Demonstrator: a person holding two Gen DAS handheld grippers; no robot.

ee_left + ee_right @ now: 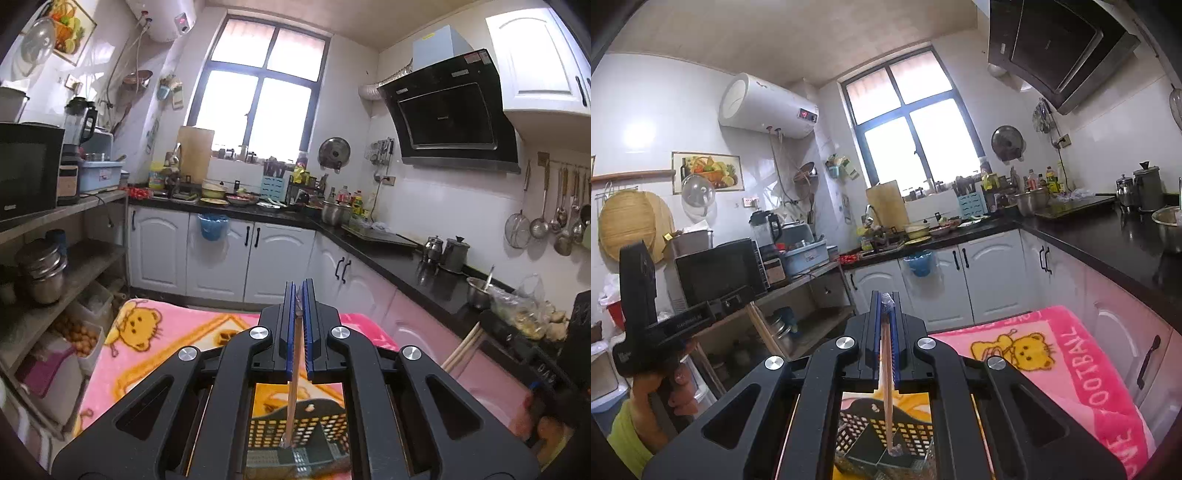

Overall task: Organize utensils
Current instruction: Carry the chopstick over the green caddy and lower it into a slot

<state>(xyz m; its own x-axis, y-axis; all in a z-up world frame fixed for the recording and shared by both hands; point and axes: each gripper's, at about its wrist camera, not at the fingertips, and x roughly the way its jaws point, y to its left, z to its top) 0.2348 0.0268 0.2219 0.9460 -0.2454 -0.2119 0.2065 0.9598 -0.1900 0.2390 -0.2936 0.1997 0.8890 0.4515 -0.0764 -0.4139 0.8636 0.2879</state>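
My left gripper point(299, 295) is shut on a pair of wooden chopsticks point(294, 387) that hang down between the blue pads into a black perforated utensil basket point(325, 424) below. My right gripper point(885, 301) is shut on another pair of chopsticks point(887, 391), whose lower end reaches into the same black basket point(916, 435). The basket stands on a pink cartoon blanket point(147, 332). The right gripper with its chopsticks point(463, 349) shows at the right edge of the left wrist view; the left one with its chopsticks point(761, 328) shows at the left in the right wrist view.
A black countertop point(406, 258) with pots runs along the right. White cabinets point(221, 254) stand ahead. Metal shelves point(74, 258) with pots and a microwave point(26, 173) are on the left. The pink blanket point(1052, 350) covers the table beneath.
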